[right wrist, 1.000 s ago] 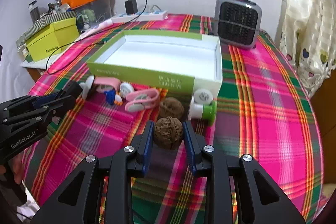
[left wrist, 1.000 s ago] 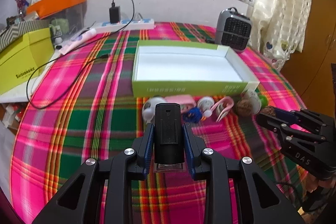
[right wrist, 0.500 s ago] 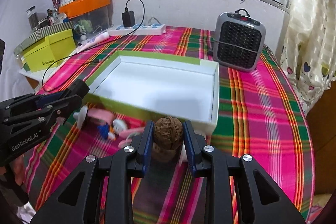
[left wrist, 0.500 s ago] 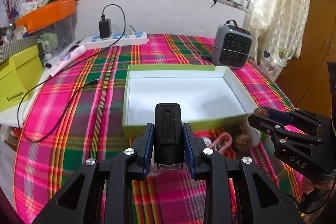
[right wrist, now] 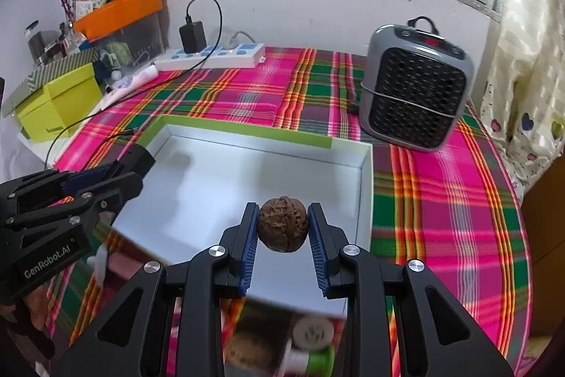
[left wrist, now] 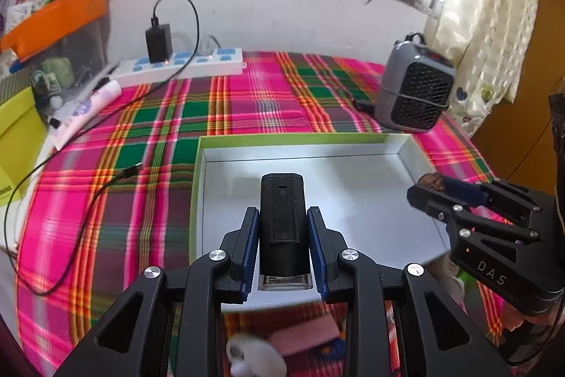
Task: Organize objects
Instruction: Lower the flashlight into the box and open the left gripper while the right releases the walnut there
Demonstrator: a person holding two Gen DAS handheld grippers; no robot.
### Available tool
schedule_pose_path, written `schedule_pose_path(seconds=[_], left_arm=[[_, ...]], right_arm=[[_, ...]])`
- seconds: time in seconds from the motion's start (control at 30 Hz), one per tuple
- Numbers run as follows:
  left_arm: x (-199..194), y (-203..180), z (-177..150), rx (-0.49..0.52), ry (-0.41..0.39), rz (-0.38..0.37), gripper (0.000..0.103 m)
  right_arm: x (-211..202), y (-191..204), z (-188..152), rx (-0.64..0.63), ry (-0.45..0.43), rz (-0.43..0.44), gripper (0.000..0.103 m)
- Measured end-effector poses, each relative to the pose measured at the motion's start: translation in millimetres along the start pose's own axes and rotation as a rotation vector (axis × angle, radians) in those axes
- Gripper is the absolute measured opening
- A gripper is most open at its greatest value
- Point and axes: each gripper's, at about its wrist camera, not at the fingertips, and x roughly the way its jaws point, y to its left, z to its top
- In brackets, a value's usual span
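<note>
Step in hand: carrying two items to the box [left wrist: 406, 147] for drop-off. Left gripper [left wrist: 282, 249] is clamped on a black device [left wrist: 282, 218], held above the box's near-left part. Right gripper [right wrist: 282, 239] pinches a walnut [right wrist: 281, 223] above the near-right part (both level, pointing fwd, neither touching the floor). Next, probably: lower each, then part the fingers w/o dropping from height. Other items lie outside the box's near wall.

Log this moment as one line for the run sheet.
left gripper: shut on black device | right gripper: shut on walnut | both above white box | box holds nothing visible
</note>
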Motion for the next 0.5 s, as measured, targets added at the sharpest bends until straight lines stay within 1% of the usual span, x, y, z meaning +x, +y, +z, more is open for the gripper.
schedule_pose_path(seconds=[0.07, 0.17, 0.5], left_arm=[[7.3, -1.0, 4.7, 0.011, -0.001, 0.009, 0.025], [21.9, 0.7, 12.3, 0.003, 0.019, 0.014, 0.025], [46.1, 1.6, 23.1, 0.012, 0.037, 0.027, 0.025]], right_arm=[[8.7, -2.8, 6.9, -0.001, 0.01, -0.005, 0.029], [22.5, -8.0, 14.6, -0.001, 0.031, -0.02, 0.029], [52.3, -11.9, 27.5, -0.016, 0.076, -0.025, 0.029]])
